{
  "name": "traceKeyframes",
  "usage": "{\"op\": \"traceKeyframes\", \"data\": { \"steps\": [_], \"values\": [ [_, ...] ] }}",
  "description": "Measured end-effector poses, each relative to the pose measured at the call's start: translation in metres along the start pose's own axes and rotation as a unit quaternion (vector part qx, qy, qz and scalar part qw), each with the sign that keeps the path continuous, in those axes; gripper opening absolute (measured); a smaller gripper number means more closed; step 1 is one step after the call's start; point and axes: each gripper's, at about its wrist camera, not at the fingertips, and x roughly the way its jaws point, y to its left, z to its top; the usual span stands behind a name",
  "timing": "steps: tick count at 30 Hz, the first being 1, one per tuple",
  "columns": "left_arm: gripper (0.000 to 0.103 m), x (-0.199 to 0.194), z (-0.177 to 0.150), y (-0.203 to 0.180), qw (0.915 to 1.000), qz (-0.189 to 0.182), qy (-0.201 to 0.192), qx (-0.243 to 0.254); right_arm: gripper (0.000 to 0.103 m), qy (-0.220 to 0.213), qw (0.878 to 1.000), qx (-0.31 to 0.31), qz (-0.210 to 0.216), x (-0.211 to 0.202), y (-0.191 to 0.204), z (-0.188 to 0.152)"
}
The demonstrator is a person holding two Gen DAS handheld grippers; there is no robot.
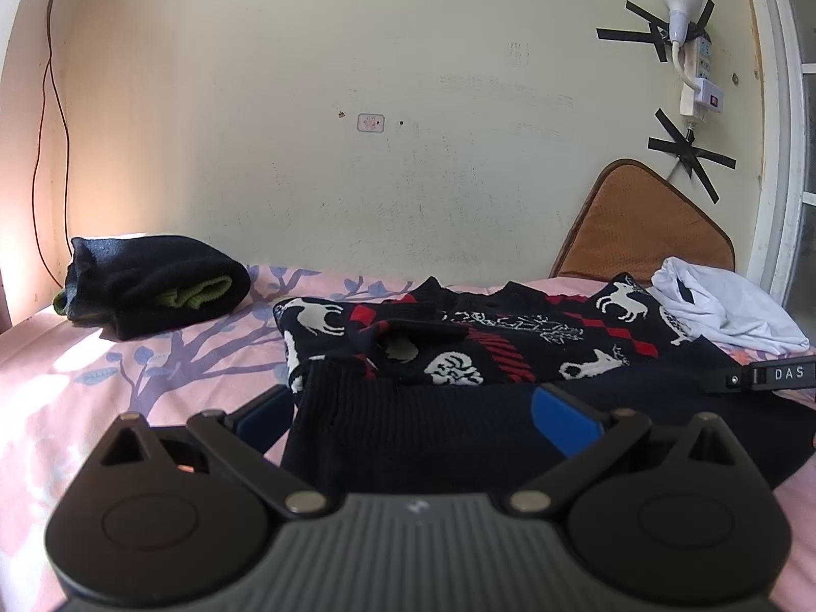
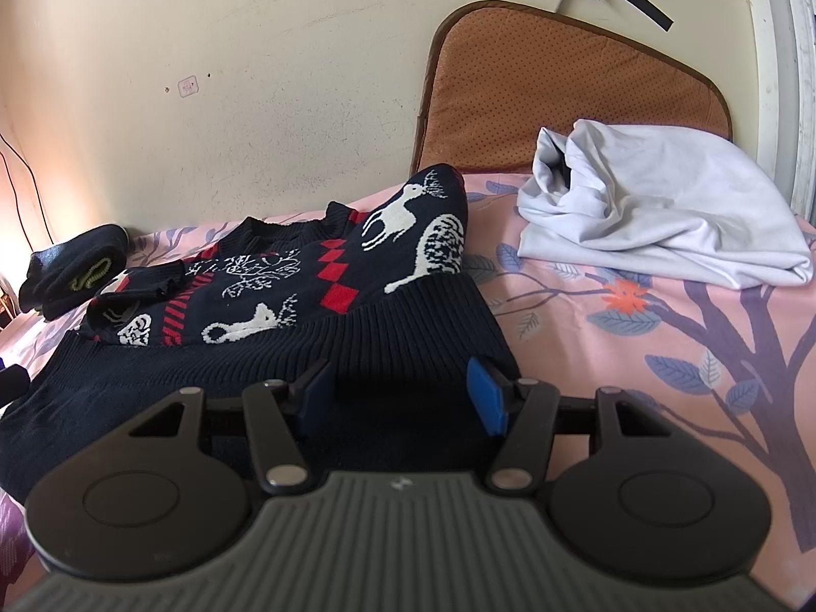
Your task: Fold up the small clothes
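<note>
A black knitted sweater [image 1: 459, 341] with white deer and red diamonds lies on the pink bed sheet [image 1: 76, 382], its sleeves laid over its body. My left gripper [image 1: 413, 418] is open, its blue pads either side of the ribbed hem at the sweater's left corner. My right gripper [image 2: 403, 392] is open too, its blue pads straddling the ribbed hem [image 2: 357, 341] at the sweater's [image 2: 285, 275] right corner. The right gripper's tip also shows in the left wrist view [image 1: 765, 377], at the right edge over the hem.
A folded black garment with green trim [image 1: 153, 285] lies at the far left of the bed. A crumpled white garment [image 2: 663, 214] lies at the far right. A brown cushion [image 2: 561, 76] leans on the wall behind. A power strip and lamp [image 1: 683, 25] are taped to the wall.
</note>
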Motion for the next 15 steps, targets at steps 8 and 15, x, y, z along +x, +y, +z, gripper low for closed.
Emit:
{"op": "traceKeyframes", "data": {
  "steps": [8,15],
  "values": [
    [0.103,0.027,0.001,0.019,0.9929,-0.025,0.097,-0.064,0.060,0.000,1.000,-0.003,-0.007,0.000,0.001,0.000],
    [0.103,0.034,-0.001,0.034,0.9868,-0.030,0.116,-0.109,0.061,0.000,1.000,-0.001,-0.005,0.000,0.001,0.001]
  ]
}}
